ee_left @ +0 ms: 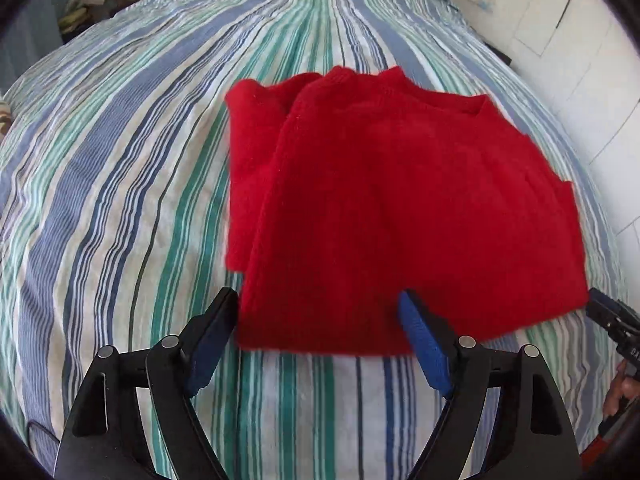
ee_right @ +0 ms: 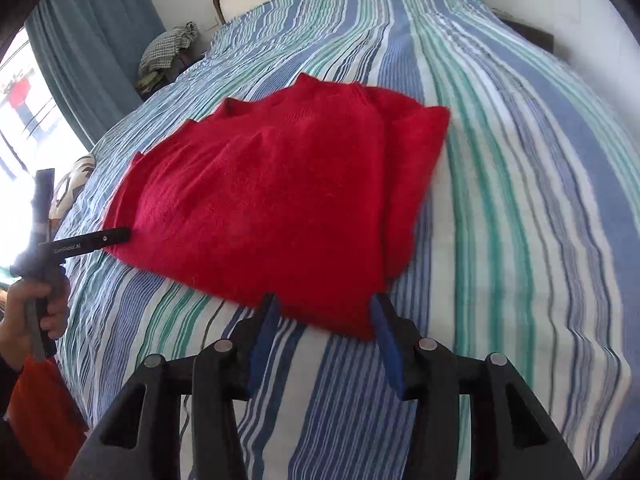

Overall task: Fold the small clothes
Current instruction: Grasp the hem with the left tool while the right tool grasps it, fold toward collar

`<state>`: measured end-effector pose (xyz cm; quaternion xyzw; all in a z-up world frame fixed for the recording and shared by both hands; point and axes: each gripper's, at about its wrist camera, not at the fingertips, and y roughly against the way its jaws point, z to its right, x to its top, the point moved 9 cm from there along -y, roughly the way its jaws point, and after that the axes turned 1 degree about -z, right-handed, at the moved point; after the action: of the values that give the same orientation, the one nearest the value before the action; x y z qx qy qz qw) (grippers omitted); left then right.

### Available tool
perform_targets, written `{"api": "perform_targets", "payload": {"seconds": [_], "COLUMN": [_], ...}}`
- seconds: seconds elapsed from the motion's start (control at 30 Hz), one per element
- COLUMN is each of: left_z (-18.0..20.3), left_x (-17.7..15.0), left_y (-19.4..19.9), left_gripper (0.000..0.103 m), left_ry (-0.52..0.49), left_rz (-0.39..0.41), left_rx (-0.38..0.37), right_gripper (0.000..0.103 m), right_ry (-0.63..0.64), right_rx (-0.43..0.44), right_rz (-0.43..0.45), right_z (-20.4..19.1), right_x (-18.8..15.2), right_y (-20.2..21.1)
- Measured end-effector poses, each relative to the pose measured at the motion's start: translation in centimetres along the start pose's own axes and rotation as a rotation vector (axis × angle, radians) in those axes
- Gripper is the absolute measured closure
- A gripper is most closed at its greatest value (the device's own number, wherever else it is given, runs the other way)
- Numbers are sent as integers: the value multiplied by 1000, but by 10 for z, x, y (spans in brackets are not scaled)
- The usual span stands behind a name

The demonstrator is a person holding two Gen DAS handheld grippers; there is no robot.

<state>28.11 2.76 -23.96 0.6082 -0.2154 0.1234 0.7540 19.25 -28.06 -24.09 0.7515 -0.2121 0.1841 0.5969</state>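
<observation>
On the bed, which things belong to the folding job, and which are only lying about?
Belong to the job:
- red sweater, lying partly folded on the striped bedspread
- left gripper, jaws open
- right gripper, jaws open

Only lying about:
- checked cloth beside the bed
- blue curtain

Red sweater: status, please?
Both tongs open, left, right, at near hem. Red sweater folded on striped bedspread. Nothing in the way.

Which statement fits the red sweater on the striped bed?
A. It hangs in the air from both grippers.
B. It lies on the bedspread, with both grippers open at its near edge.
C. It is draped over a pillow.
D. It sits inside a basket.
B: the red sweater lies flat on the striped bedspread, and the left gripper and right gripper stand open at its near hem, pressing nothing.
</observation>
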Motion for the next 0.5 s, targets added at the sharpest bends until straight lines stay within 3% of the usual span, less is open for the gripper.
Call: {"api": "perform_targets", "payload": {"seconds": [0.1,0.33,0.5], "left_z": [18,50,61], "left_x": [-9,-37,-42], "left_y": [41,104,120], "left_gripper": [13,10,10], "left_ry": [-27,-88,-85], "left_rz": [75,154,163], "left_rx": [11,73,87], "right_gripper": [36,36,36], "right_ry": [-13,-102,-153], "right_rx": [7,-53,-62], "right_rz": [82,88,100], "right_z": [-7,-1,5], "right_x": [-14,-76,-91], "right_y": [39,61,76]}}
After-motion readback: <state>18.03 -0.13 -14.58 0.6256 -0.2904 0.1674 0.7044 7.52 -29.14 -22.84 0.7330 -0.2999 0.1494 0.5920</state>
